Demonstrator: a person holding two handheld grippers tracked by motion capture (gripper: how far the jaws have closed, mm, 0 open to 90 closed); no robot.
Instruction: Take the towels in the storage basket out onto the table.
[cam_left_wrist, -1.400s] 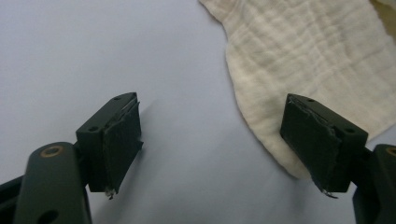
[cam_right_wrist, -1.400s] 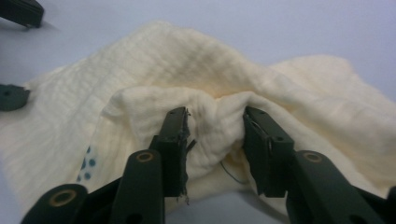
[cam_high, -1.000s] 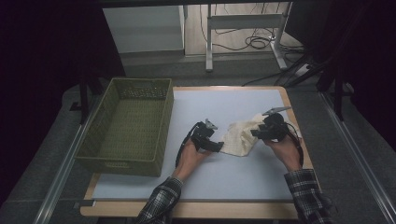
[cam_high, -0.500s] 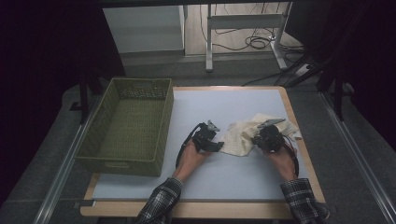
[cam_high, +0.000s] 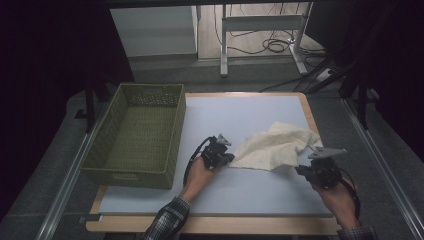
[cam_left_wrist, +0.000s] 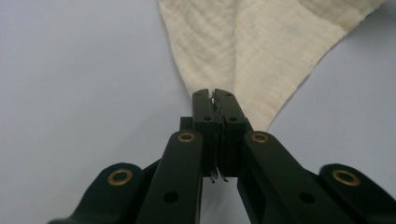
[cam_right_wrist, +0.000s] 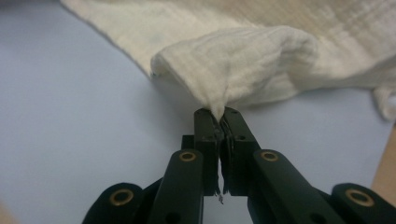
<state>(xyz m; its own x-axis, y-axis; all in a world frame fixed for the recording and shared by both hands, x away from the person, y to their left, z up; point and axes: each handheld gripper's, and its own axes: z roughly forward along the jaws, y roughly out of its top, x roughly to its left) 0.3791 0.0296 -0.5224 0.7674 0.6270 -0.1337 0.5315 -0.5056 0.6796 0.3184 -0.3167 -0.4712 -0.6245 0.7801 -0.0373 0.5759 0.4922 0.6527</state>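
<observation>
Now the cream cloth (cam_high: 274, 148) lies rumpled on the pale blue table (cam_high: 240, 115), to the right of the green basket (cam_high: 135, 135) and well apart from it. At the cloth's left corner, the left gripper (cam_high: 227, 157) has just been closing and its jaws are clamped together on that corner; in the left gripper view the cloth (cam_left_wrist: 243, 51) narrows to a point that runs in between the two black jaws of the left gripper (cam_left_wrist: 215, 100). At the cloth's right near edge, the right gripper (cam_high: 302, 170) has also just been closing and pinches a fold; in the right gripper view a puckered tuck of cloth (cam_right_wrist: 243, 60) is drawn down into the meeting tips of the right gripper (cam_right_wrist: 219, 116), with the rest of the cloth bunched just beyond. Between the two grippers the cloth stays on the table, its far part heaped toward the table's right rim. The basket stands left of the cloth, at the table's left edge
</observation>
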